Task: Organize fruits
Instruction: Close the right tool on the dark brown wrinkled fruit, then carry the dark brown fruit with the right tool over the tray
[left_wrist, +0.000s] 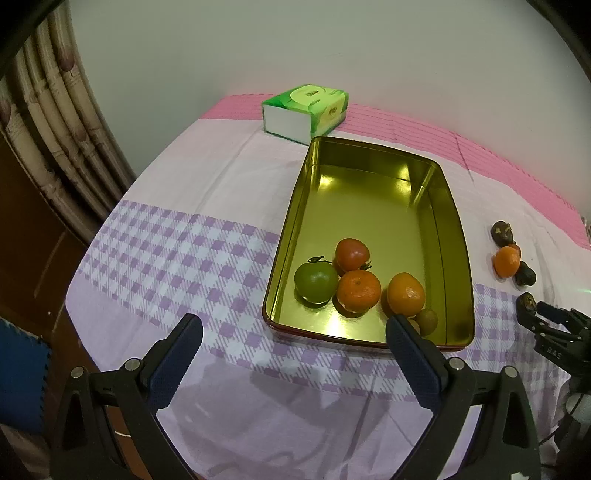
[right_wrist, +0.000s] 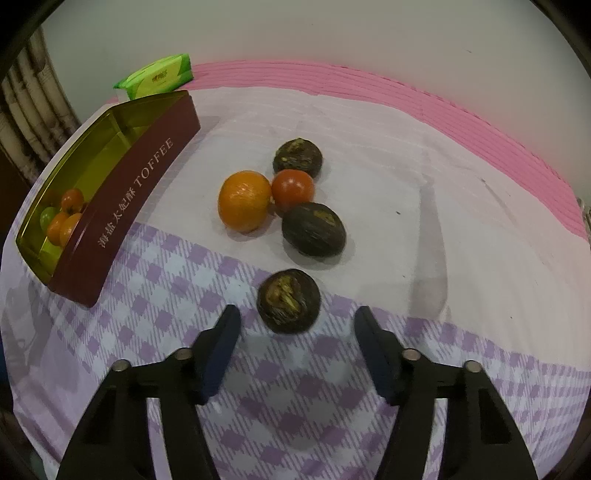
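The desk (right_wrist: 369, 122), under a cloth checked purple at its near edge and striped pink along its far edge, carries everything here. The toffee tin (left_wrist: 452, 236) lies open toward the left side of the desk, long axis running from near edge to far edge, with a green tissue pack (left_wrist: 306, 110) just beyond its far end. Inside the tin, at its near end, sit a green tomato (left_wrist: 316, 282), a red tomato (left_wrist: 352, 254), two mandarins touching or nearly so (left_wrist: 358, 291), and a small brownish fruit (left_wrist: 427, 320) partly hidden behind a finger.

To the right of the tin, a cluster is left on the cloth: an orange (right_wrist: 244, 200) touching a red tomato (right_wrist: 293, 187), with one dark wrinkled fruit (right_wrist: 297, 158) behind them and another (right_wrist: 314, 229) in front. A third dark fruit (right_wrist: 289, 301) lies alone, nearer the front edge.

The step in hand looks like the pick of that lone dark fruit. The right gripper (right_wrist: 295, 347) points down at it with fingers apart, the fruit just ahead of the tips and not yet between them; nothing is grasped. The left gripper (left_wrist: 291, 354) hangs released and empty over the near edge, beside the tin's near left corner.

The next move probably calls for lowering the right fingers around the fruit, clenching on it, then carrying it over to the tin.
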